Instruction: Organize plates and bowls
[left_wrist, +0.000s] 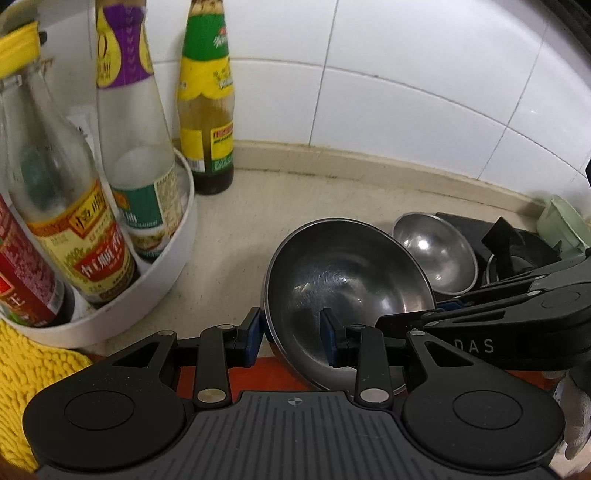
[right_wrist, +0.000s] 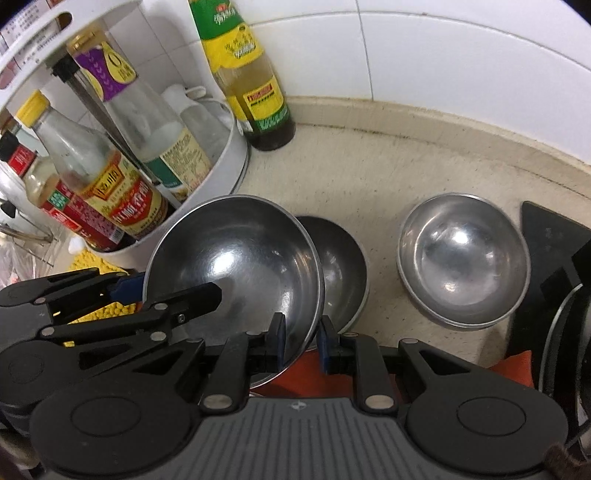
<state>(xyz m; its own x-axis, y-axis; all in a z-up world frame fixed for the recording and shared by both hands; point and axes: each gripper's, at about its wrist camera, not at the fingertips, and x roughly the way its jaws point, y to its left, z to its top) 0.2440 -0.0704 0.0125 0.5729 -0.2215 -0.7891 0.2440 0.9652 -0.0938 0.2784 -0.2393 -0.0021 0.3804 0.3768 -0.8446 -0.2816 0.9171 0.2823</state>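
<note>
A large steel bowl (left_wrist: 343, 273) (right_wrist: 236, 258) hangs tilted between both grippers. My left gripper (left_wrist: 291, 332) (right_wrist: 170, 291) is closed across its left rim, the outer pad against the outside and the inner finger down the inner wall. My right gripper (right_wrist: 303, 339) (left_wrist: 439, 310) is shut on the opposite rim, which shows pinched between the blue pads. A second, darker steel bowl (right_wrist: 343, 269) sits on the counter just behind and under the held one; I cannot tell if they touch. A smaller steel bowl (right_wrist: 463, 258) (left_wrist: 434, 251) stands apart to the right.
A white round rack (left_wrist: 162, 269) (right_wrist: 221, 173) full of sauce bottles stands close on the left. A green-labelled bottle (left_wrist: 207, 122) (right_wrist: 255, 81) stands by the tiled wall. A yellow cloth (left_wrist: 26, 373) lies at front left. A black stove part (right_wrist: 546, 254) is on the right. A red mat (right_wrist: 299, 376) lies under the bowls.
</note>
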